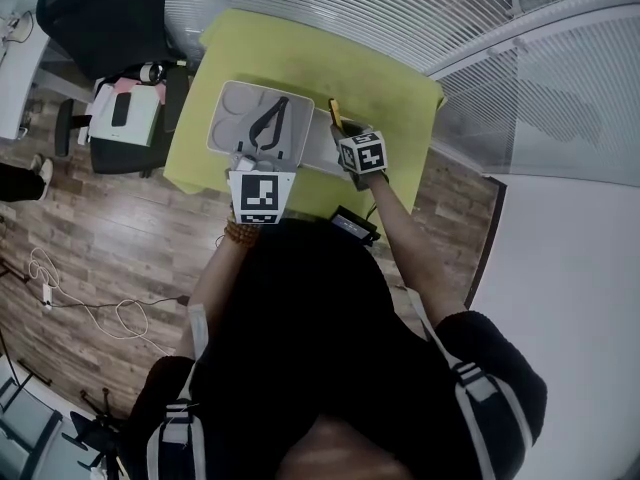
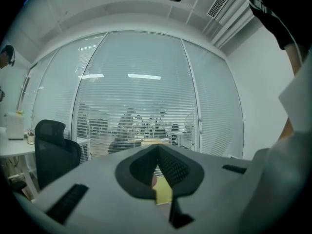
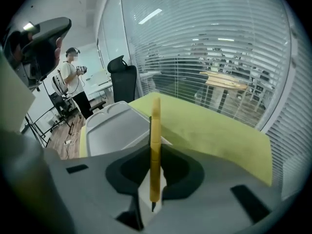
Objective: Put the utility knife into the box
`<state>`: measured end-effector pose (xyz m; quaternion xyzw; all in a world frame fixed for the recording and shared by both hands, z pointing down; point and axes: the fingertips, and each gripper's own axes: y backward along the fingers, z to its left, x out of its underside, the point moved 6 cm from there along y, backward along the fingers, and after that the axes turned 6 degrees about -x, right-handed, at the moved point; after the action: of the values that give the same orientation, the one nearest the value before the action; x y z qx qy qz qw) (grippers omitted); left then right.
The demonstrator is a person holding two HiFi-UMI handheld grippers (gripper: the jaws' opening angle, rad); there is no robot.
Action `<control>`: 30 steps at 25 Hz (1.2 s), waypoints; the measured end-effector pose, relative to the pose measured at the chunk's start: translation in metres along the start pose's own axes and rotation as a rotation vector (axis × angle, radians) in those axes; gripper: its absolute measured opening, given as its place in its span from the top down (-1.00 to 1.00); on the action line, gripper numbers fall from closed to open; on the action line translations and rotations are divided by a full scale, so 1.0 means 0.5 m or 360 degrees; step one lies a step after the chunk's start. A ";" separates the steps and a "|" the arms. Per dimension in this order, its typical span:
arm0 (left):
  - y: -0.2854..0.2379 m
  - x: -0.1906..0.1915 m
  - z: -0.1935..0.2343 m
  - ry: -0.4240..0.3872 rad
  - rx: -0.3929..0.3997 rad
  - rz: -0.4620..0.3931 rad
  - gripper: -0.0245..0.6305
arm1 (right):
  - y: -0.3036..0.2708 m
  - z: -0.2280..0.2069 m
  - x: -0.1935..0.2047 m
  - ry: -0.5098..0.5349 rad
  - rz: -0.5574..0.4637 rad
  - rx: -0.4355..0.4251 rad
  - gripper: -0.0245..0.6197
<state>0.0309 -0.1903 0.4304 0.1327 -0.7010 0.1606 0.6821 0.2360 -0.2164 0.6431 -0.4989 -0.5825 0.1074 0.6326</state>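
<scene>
The yellow utility knife [image 3: 155, 145] stands upright between the jaws of my right gripper [image 3: 155, 156], which is shut on it. In the head view the utility knife [image 1: 336, 115] sticks out past the right gripper [image 1: 346, 134], just right of the grey box [image 1: 228, 118]. The box lies open on the yellow-green table [image 1: 390, 88] with a black plier-like tool [image 1: 268, 123] inside. The same box [image 3: 114, 128] shows left of the knife in the right gripper view. My left gripper [image 1: 258, 168] hovers at the box's near edge. Its jaws meet with nothing held [image 2: 157, 155], pointing at the blinds.
A black office chair [image 1: 105, 13] and a small cart with items [image 1: 125, 118] stand left of the table. A black device [image 1: 352, 225] sits at the table's near edge. Cables [image 1: 90, 313] lie on the wood floor. Glass walls with blinds [image 1: 400, 8] close the far side. A person [image 3: 74, 79] stands far left.
</scene>
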 end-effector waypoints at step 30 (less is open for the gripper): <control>-0.003 0.004 0.013 0.0000 -0.0020 0.0021 0.89 | -0.092 0.001 0.081 0.0028 0.0447 -0.0088 0.76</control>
<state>0.0255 -0.1941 0.4323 0.1238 -0.7027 0.1605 0.6820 0.2270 -0.2091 0.7031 -0.5936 -0.5042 0.1745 0.6024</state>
